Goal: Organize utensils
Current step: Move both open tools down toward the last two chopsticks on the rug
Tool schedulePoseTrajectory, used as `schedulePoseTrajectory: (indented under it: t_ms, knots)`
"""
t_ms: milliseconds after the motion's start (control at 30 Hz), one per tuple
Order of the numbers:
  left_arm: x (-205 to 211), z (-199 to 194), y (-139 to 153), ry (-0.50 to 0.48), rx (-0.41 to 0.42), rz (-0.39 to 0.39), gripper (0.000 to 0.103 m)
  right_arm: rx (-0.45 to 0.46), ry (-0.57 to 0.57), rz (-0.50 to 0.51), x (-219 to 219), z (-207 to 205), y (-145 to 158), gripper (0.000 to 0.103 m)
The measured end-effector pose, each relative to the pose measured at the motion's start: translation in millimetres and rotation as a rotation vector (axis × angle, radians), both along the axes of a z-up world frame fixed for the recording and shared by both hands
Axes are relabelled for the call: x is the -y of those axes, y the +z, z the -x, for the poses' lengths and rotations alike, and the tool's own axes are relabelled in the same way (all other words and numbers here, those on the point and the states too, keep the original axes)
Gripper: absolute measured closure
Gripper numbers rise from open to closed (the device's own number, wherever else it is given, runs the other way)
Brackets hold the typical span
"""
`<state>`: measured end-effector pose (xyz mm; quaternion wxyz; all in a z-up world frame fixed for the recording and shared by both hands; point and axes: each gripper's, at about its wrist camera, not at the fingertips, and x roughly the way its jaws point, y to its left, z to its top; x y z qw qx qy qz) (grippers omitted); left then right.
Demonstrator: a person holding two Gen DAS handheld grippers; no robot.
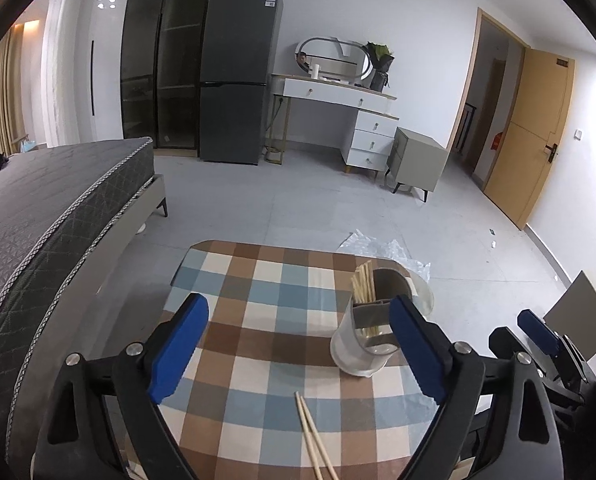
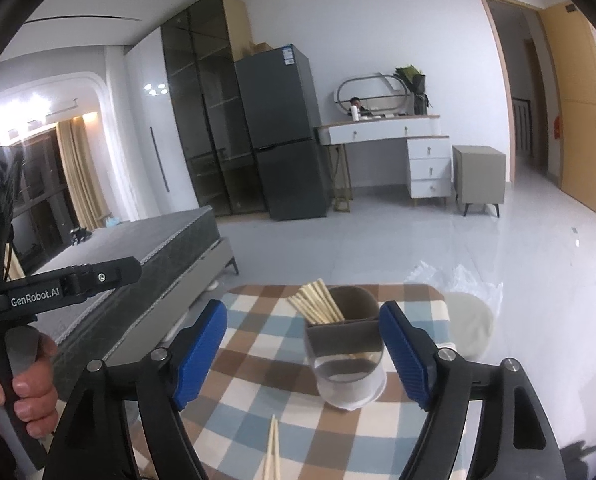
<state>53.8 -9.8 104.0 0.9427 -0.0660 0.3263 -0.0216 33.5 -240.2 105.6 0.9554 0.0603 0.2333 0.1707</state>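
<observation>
Left wrist view: both grippers' fingers (image 1: 181, 344) spread wide above checkered table (image 1: 257, 280), empty, level beside chopstick holder (image 1: 368, 328).

I see a clear, grey-banded holder (image 1: 364, 336) upright on the checked counter (image 1: 257, 280), a bundle of chopsticks (image 1: 362, 282) leaning inside; 2 loose chopsticks (image 1: 314, 436) lie nearer me.

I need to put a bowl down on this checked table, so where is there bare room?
The left half of the checked tablecloth is bare, from the bed-side edge across to the utensil holder. Crowded: the right side around the holder, and the near edge where two loose chopsticks lie.
</observation>
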Motion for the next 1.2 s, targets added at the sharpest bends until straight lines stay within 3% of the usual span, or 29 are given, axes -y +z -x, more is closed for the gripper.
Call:
schedulePoseTrajectory:
  t_ms: [300,800,1067,1200]
  knots:
    - [-5.3,23.9,-24.4,-0.006,0.027,-0.048,0.013,-0.018,0.01,0.004,-17.4,21.7,-27.0,0.011]
    - [-24.5,25.0,-96.1,0.046,-0.051,-0.03,0.013,-0.129,0.037,0.056,-36.0,27.0,-91.9,0.009]
    - [-34.1,9.0,-161.4,0.047,-0.179,-0.029,0.013,-0.318,0.074,0.094,-46.9,-1.9,-138.9,0.012]
    - [-43.5,-6.7,-180.6,0.083,-0.256,-0.028,0.013,-0.438,0.076,0.176,-56.1,-23.2,-170.1,0.024]
